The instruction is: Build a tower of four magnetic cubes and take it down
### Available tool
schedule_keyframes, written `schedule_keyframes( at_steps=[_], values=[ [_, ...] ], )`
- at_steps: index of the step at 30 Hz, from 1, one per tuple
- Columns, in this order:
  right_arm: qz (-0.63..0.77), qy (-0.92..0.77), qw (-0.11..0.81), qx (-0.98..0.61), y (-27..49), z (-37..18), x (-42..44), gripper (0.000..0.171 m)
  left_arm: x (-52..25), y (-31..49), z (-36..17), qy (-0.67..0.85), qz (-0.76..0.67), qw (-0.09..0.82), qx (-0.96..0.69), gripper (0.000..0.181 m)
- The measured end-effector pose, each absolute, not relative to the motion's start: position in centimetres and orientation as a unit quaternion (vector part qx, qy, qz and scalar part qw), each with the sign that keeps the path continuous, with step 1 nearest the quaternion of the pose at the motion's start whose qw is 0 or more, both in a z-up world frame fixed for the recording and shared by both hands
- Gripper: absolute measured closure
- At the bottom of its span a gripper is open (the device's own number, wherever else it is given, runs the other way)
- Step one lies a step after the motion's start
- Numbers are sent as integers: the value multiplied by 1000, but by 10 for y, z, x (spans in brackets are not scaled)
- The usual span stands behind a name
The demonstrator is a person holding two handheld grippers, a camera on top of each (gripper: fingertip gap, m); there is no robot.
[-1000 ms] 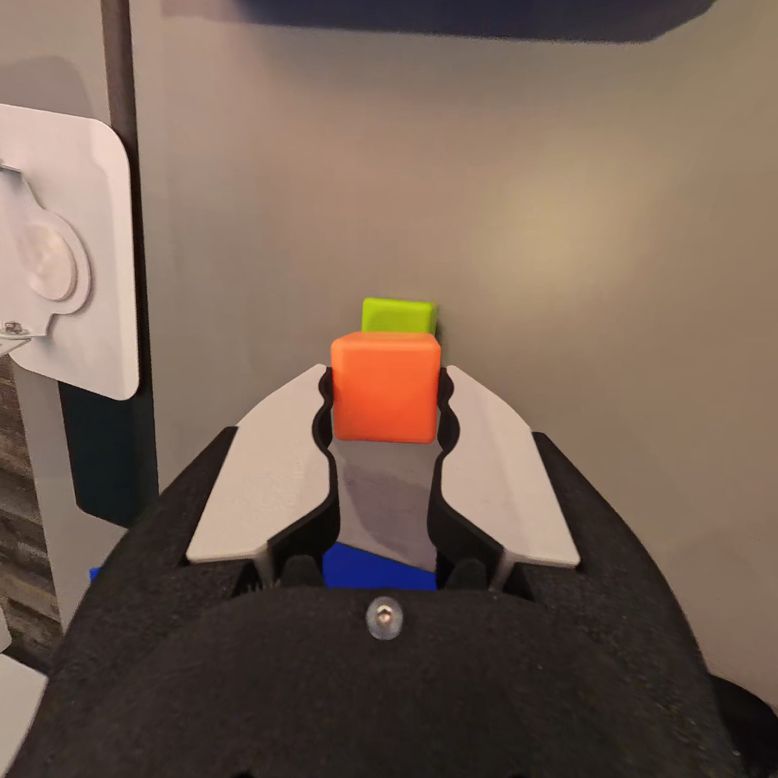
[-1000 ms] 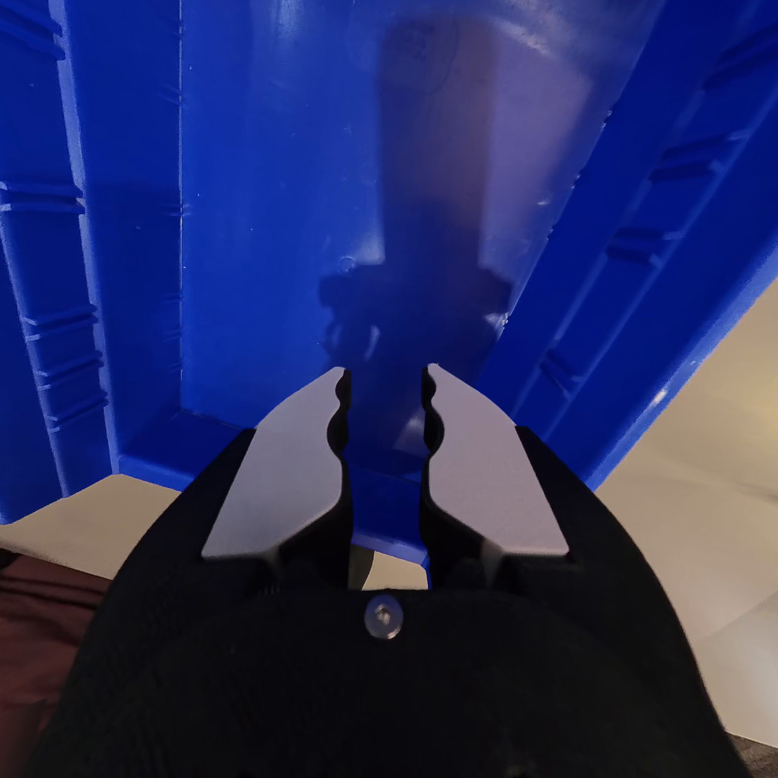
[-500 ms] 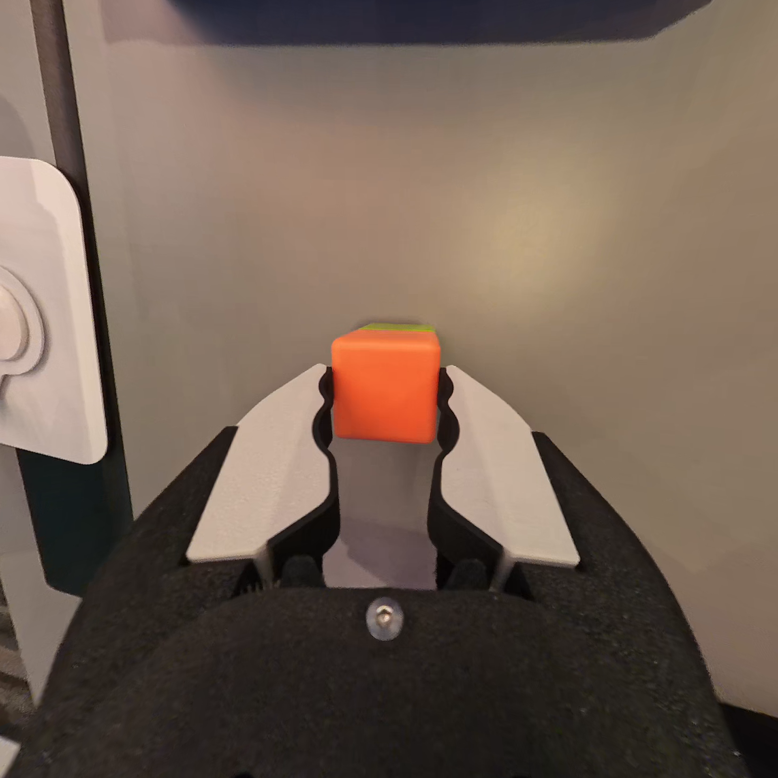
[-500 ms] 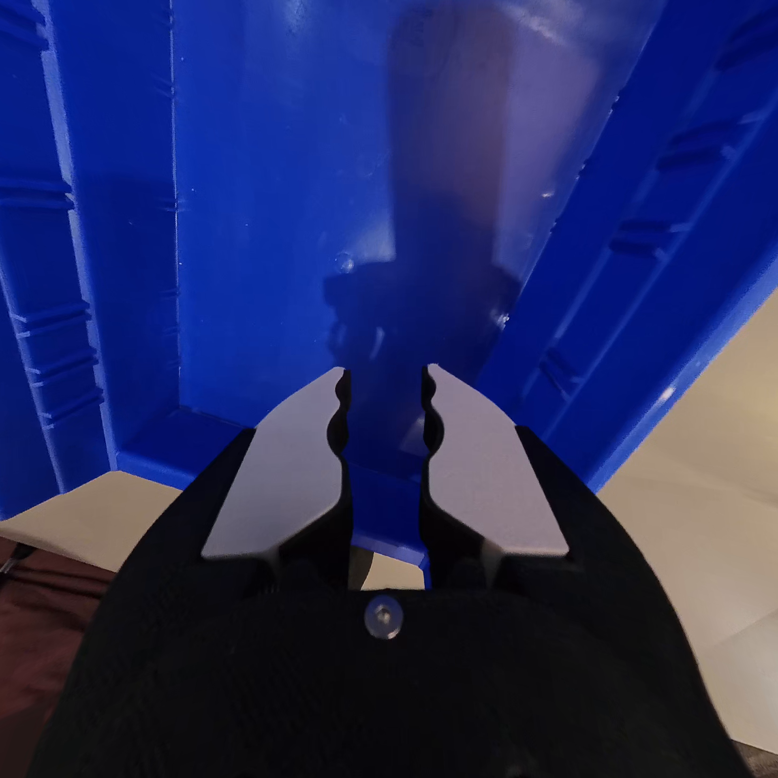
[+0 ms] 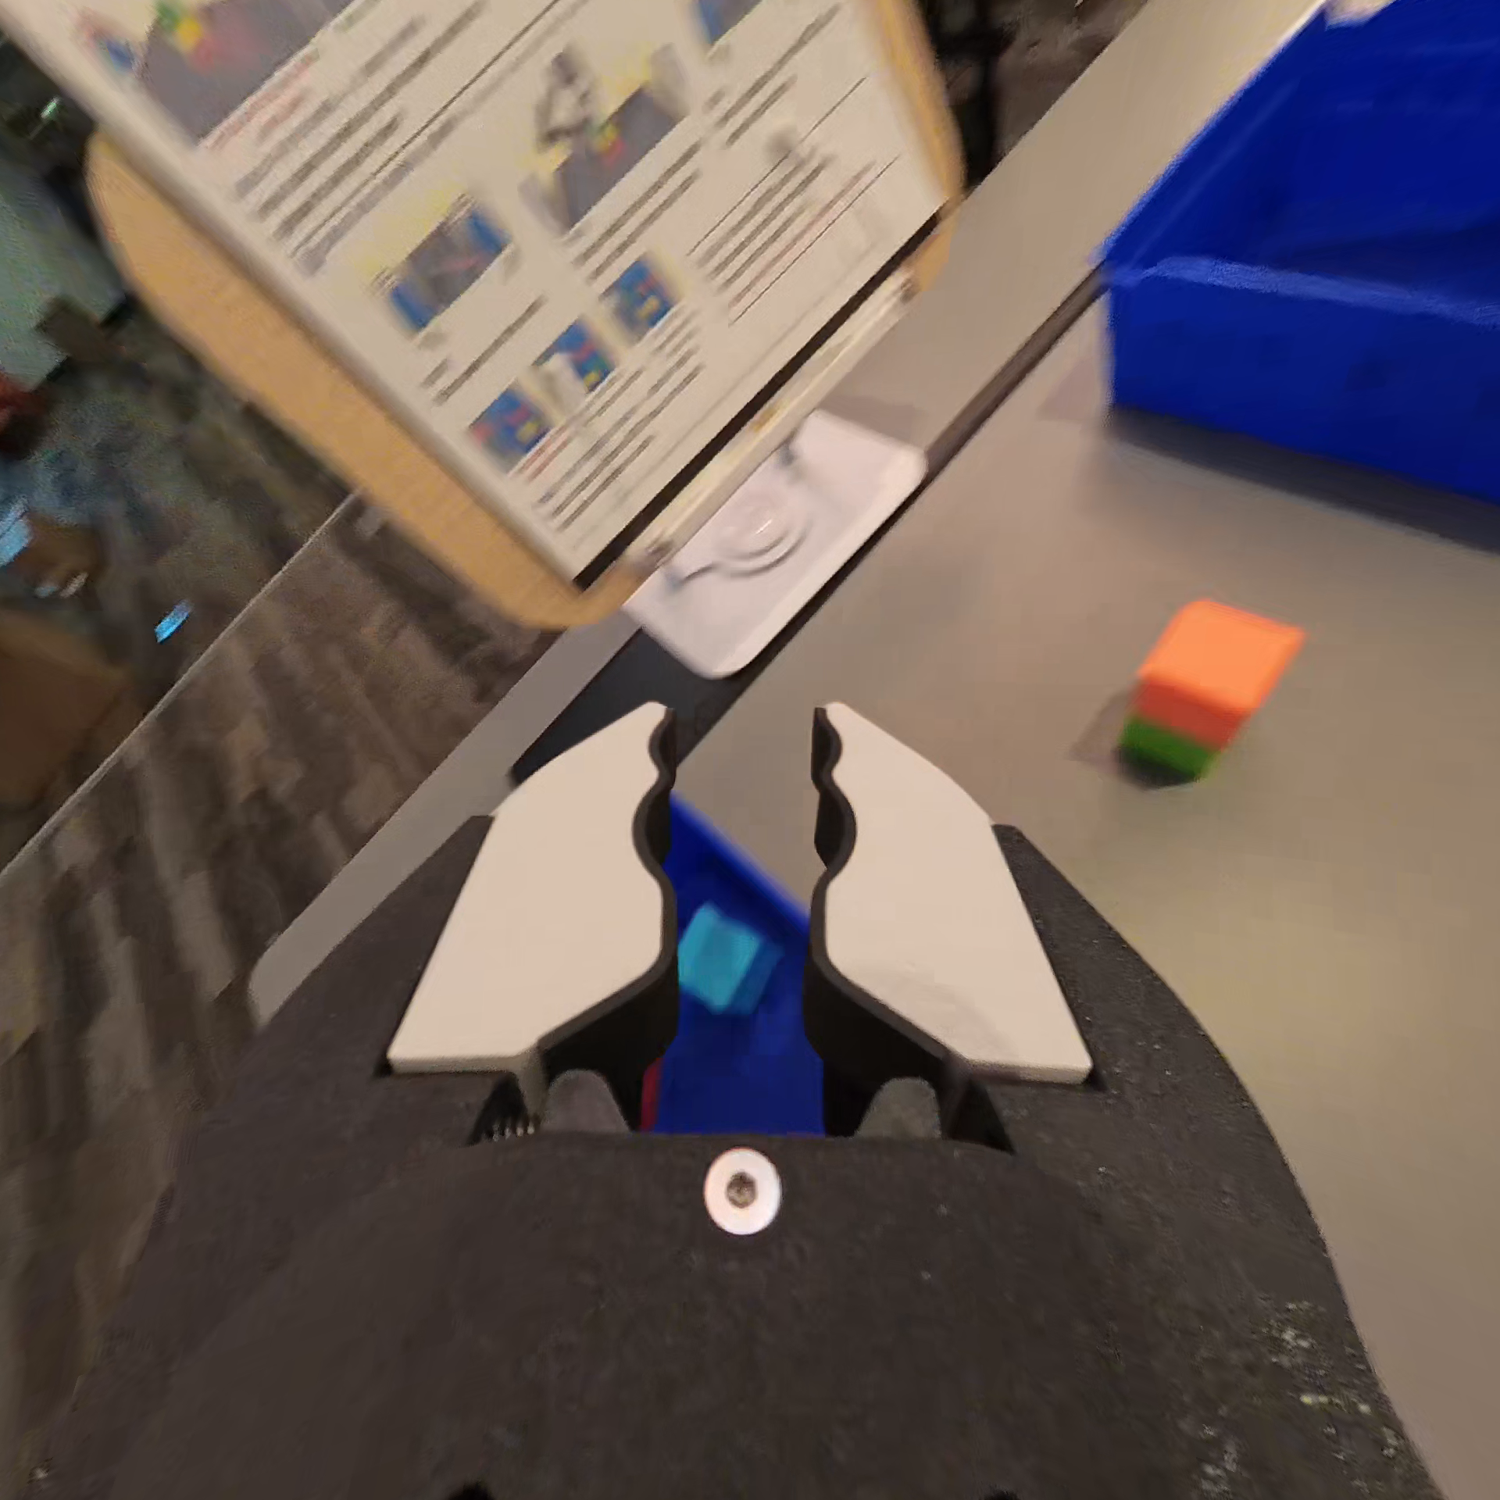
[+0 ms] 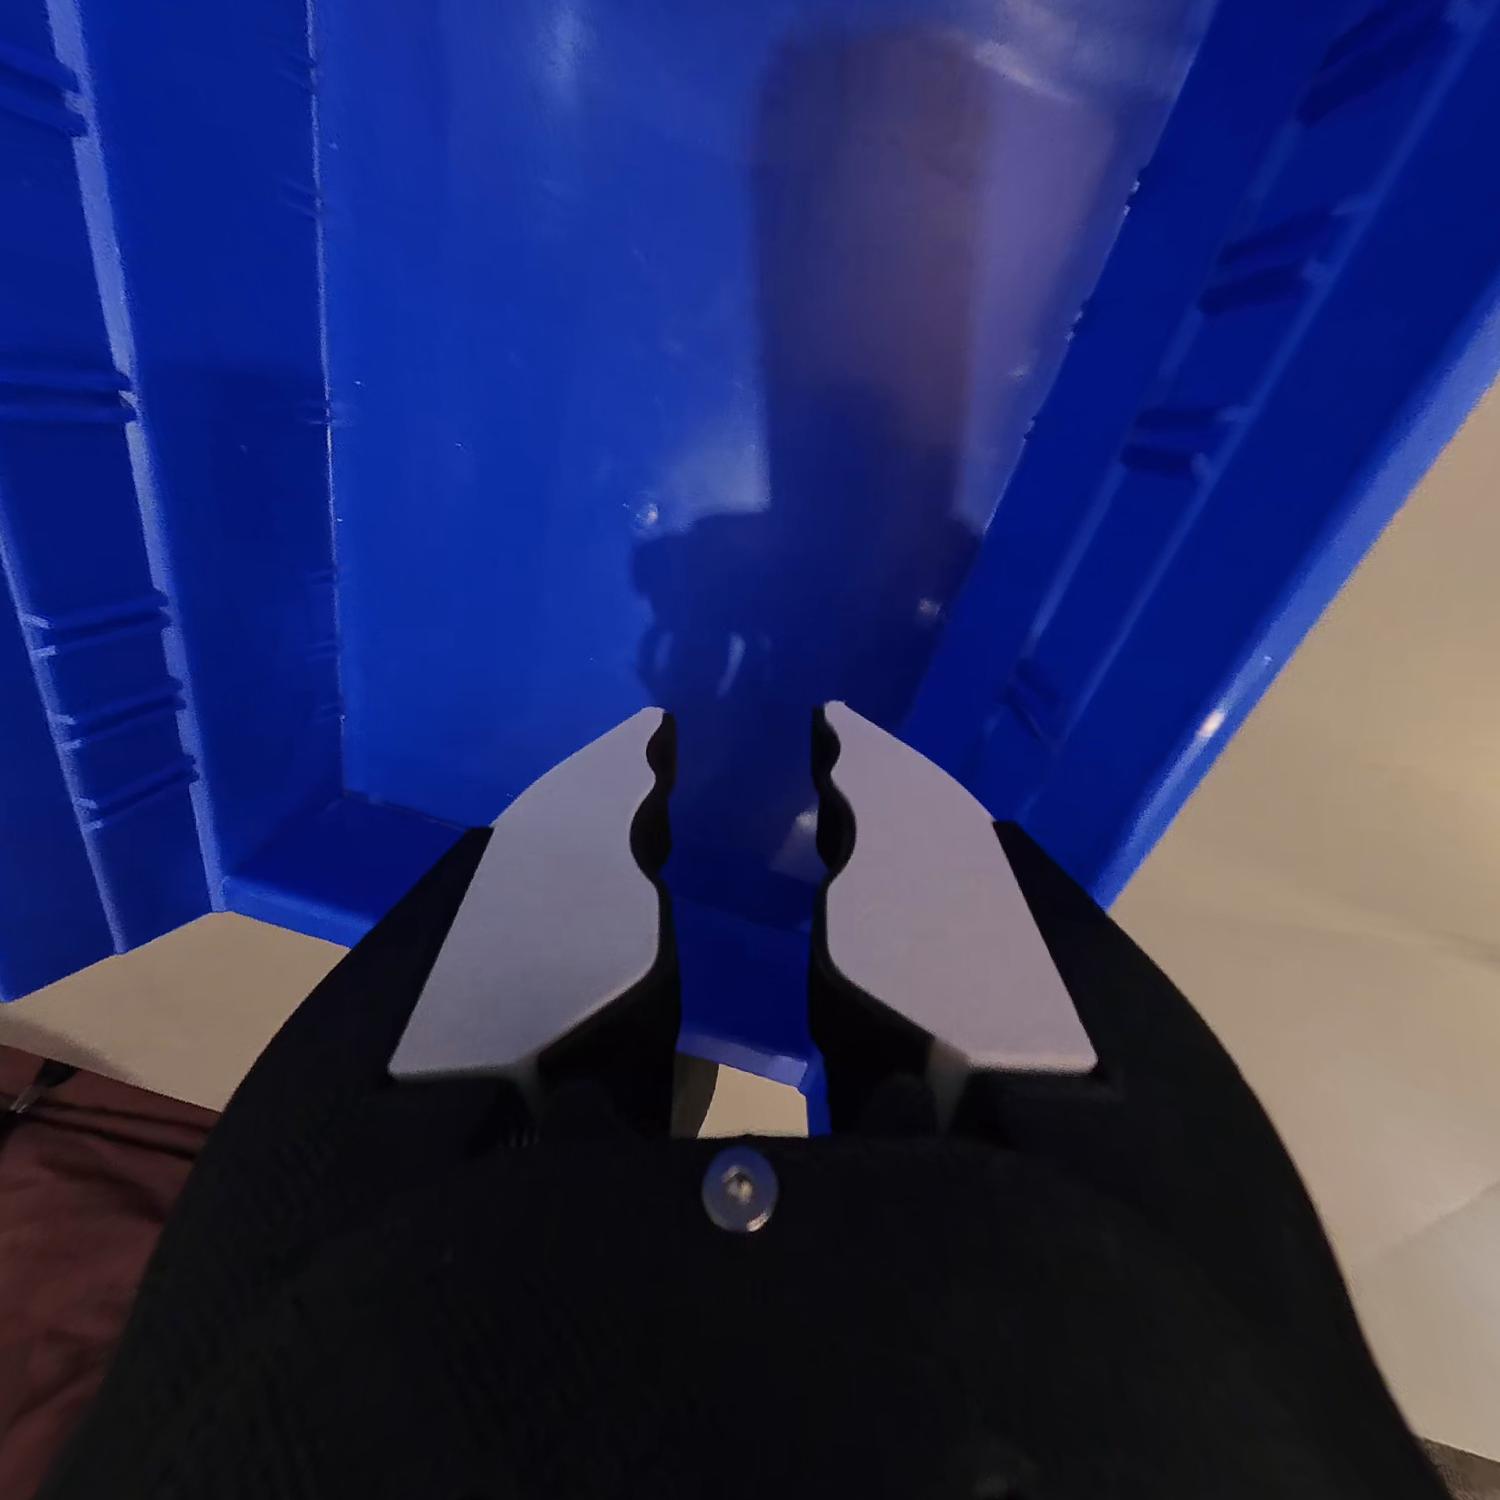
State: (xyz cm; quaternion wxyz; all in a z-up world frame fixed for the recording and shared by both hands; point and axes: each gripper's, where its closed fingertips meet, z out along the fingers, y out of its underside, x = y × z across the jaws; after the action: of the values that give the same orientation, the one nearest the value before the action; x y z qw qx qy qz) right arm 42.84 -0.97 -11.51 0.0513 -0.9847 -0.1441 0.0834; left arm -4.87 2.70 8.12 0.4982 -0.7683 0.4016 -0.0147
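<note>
In the left wrist view an orange cube (image 5: 1213, 674) sits on top of a green cube (image 5: 1165, 751) on the grey table, at the right and apart from my left gripper (image 5: 740, 714). That gripper is open and empty, tilted above a blue bin (image 5: 730, 844). A light blue cube (image 5: 722, 970) lies in that bin, seen between the fingers. A sliver of red shows low in the bin. My right gripper (image 6: 740, 714) is open and empty, over the inside of a blue bin (image 6: 519, 406) that shows no cubes.
A second blue bin (image 5: 1315, 268) stands at the far right of the table. A tilted printed sheet on a wooden board (image 5: 503, 268) rises from a white stand base (image 5: 779, 552) at the table's left edge. Carpet floor (image 5: 203, 690) lies beyond that edge. Some 50 cm of space lies between my two pairs of fingers.
My left gripper has let go of the orange cube, left it on the green cube, and swung back and left over the blue bin. The right gripper has hardly moved.
</note>
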Motion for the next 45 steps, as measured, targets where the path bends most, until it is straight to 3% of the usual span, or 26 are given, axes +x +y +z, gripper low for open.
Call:
schedule_keyframes(
  at_steps=[3,12,21,25,33,40,45],
  values=[
    [89,-135,51,-986,-10,-117,431,137,-94,43,48,415,-6,435,-799,147],
    [82,-139,50,-986,-14,-115,432,137,-130,56,-79,563,25,256,-786,141],
    [66,-132,86,-985,-18,-92,439,137,-146,67,-124,576,30,172,-798,129],
    [68,-133,89,-985,-18,-90,439,137,-147,71,-136,583,47,160,-795,132],
    [73,-135,92,-984,-20,-89,441,137,-160,66,-113,564,63,170,-805,133],
    [73,-125,116,-983,-22,-77,447,137,-119,49,3,568,79,307,-760,133],
    [74,-131,123,-981,-24,-72,444,137,-43,20,60,558,26,361,-747,133]
  ],
)
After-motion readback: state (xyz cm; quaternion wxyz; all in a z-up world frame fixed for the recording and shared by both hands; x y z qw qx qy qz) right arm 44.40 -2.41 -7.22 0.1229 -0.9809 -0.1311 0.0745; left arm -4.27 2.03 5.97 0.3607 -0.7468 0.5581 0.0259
